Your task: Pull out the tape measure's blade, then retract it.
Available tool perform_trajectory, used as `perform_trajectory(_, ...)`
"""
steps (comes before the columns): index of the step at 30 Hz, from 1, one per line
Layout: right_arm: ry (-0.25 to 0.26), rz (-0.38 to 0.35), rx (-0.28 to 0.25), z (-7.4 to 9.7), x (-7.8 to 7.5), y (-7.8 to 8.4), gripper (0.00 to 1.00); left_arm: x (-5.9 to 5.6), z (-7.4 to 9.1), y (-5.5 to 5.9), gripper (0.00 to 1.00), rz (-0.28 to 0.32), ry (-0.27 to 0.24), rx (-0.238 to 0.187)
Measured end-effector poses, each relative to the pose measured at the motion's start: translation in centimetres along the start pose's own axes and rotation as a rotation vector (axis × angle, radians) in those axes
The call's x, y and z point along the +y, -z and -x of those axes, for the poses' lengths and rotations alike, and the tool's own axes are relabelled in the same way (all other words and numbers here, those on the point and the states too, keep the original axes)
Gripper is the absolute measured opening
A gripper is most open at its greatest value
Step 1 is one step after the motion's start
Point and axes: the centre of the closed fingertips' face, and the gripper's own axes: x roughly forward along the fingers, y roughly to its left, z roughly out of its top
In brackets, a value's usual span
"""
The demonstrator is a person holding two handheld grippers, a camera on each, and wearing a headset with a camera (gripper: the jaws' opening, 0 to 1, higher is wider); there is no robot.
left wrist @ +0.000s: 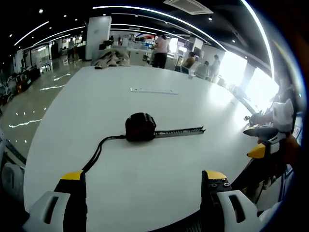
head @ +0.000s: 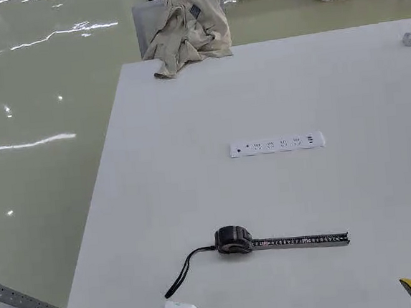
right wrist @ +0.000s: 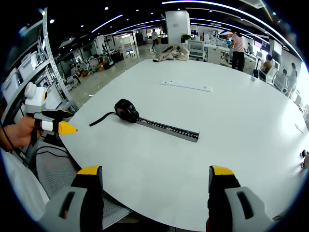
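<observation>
My left gripper [left wrist: 143, 176] and right gripper [right wrist: 155, 170] both hang wide open and empty at the white table's [head: 187, 112] near edge, apart from the black tape measure [head: 233, 239], which lies flat with its blade [head: 303, 241] extended toward my right.

White power strip [head: 277, 144] on white table [head: 373, 89], crumpled beige cloth [head: 187, 31] at far edge

One white table [head: 163, 165]: one black round tape measure [head: 234, 239], one white plastic power strip [head: 277, 144], one crumpled beige cloth [head: 187, 31], one small grey metal piece [head: 409, 39] far right.
</observation>
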Motion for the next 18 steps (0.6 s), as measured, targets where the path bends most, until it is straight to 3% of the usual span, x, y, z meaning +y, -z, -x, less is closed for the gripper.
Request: perform_trajectory(18, -0.014, 0.036, 0.025, -1.7, -1.2, 0.2, 0.91, -1.0, -2.4, -1.4, 0.97, -0.011, -0.007, 0.004)
